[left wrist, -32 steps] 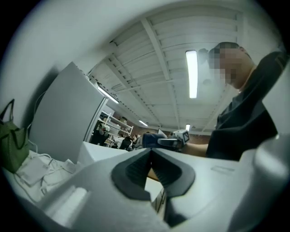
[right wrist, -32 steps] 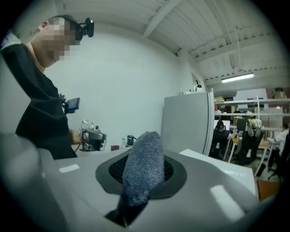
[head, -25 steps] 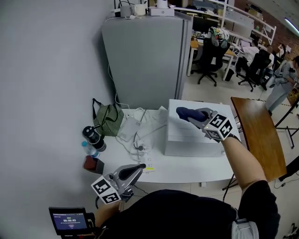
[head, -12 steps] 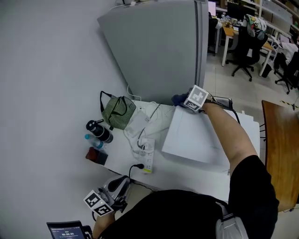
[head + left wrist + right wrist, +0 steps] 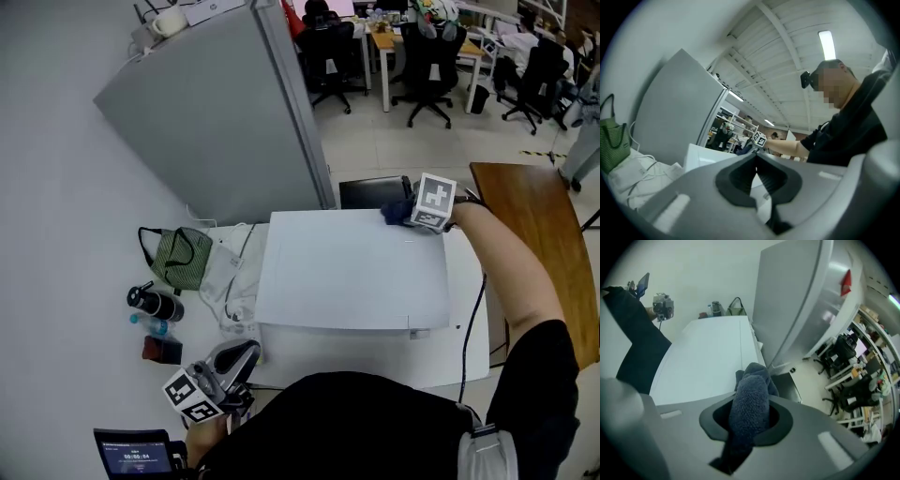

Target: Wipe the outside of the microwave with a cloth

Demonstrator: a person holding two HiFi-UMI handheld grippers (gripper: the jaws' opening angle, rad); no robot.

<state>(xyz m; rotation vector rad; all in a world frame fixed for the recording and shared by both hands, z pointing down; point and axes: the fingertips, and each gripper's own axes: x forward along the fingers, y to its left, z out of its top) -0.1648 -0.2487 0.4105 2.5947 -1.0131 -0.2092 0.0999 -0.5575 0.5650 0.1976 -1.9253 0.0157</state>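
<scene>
The white microwave [image 5: 352, 277] fills the middle of the table, its flat top facing me. At the top's far right corner is my right gripper [image 5: 405, 214], shut on a dark blue cloth [image 5: 392, 213] that rests on that corner. In the right gripper view the cloth [image 5: 750, 401] bulges out between the jaws above the white top [image 5: 705, 357]. My left gripper [image 5: 234, 367] hangs low at the table's front left, away from the microwave. Its jaws meet with nothing between them [image 5: 757, 161].
A green bag [image 5: 180, 255], a black bottle [image 5: 155, 303], a small water bottle [image 5: 150, 323] and white cables [image 5: 230, 291] lie left of the microwave. A grey partition [image 5: 225, 122] stands behind. A wooden table [image 5: 539, 234] is at the right, office chairs [image 5: 427, 56] beyond.
My right gripper has carried the cloth along the microwave top's far edge, from the left corner to the right corner. The left gripper stays low at the front left.
</scene>
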